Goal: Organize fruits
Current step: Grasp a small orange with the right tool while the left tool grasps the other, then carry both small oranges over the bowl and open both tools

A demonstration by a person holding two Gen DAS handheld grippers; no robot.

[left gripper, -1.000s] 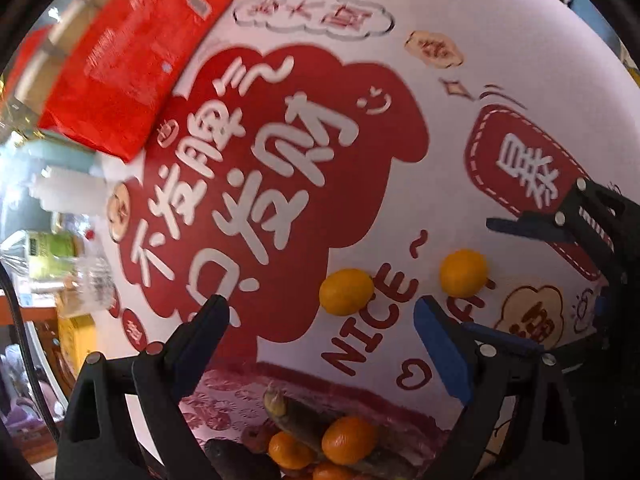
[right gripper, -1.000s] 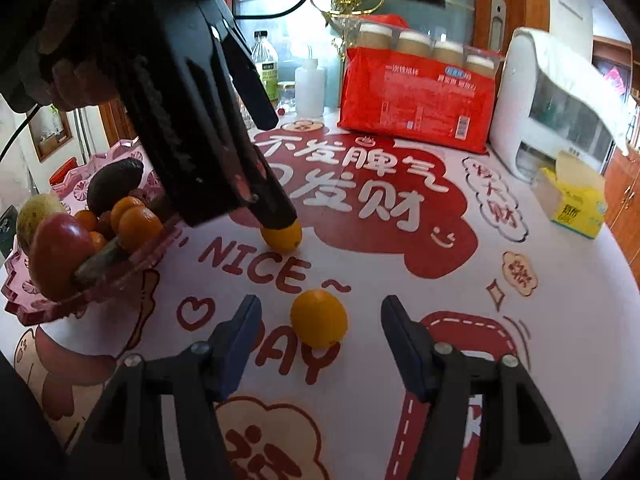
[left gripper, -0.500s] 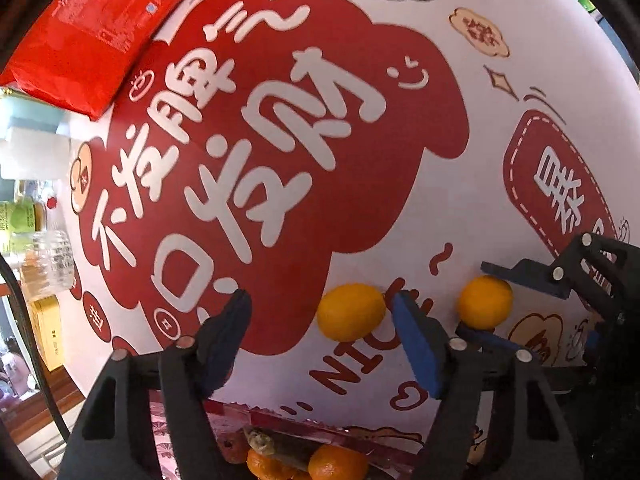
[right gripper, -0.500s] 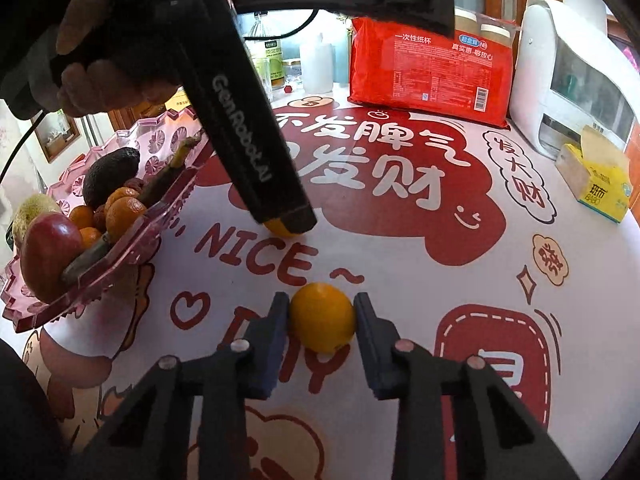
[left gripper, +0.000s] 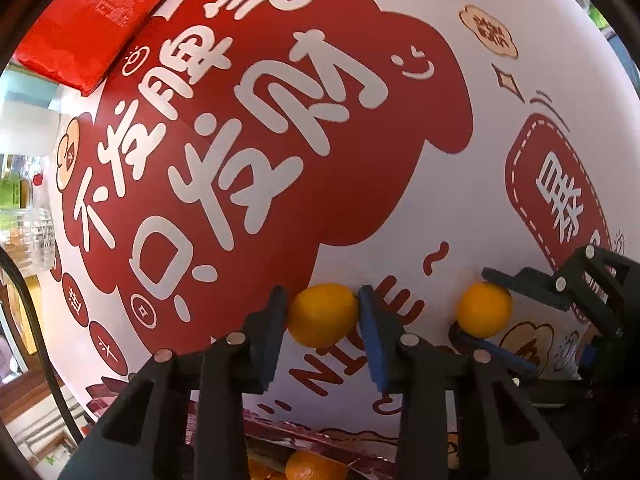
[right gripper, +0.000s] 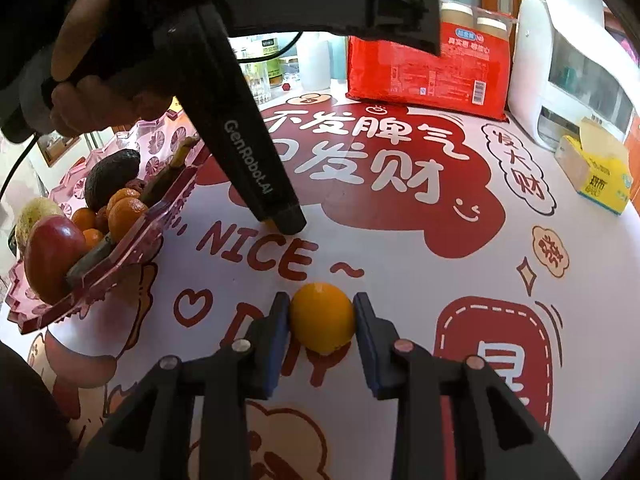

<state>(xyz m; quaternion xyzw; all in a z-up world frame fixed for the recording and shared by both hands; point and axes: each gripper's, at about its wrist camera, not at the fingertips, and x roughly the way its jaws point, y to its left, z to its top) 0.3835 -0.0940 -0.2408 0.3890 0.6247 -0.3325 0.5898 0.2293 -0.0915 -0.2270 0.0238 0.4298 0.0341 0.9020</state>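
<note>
My left gripper [left gripper: 322, 310] is shut on a small orange [left gripper: 322, 316] that rests on the red and white tablecloth [left gripper: 280, 140]. My right gripper [right gripper: 322, 318] is shut on a second small orange [right gripper: 322, 318], also on the cloth. In the left wrist view the second orange [left gripper: 484, 310] shows to the right, held by the right gripper [left gripper: 486, 308]. In the right wrist view the left gripper's finger [right gripper: 256, 168] comes down from above and hides nearly all of its orange. A pink fruit tray [right gripper: 120, 264] at the left holds an avocado [right gripper: 110, 176], several small oranges and a red fruit [right gripper: 52, 256].
A red package of paper cups [right gripper: 428, 76] stands at the back. A white appliance [right gripper: 572, 72] and a yellow tissue box [right gripper: 596, 176] are at the right. Bottles [right gripper: 272, 68] stand at the back left. The tray's edge [left gripper: 320, 444] lies just below my left gripper.
Both grippers moved forward and closed on their oranges. One second ago both were open with the oranges ahead of the fingertips.
</note>
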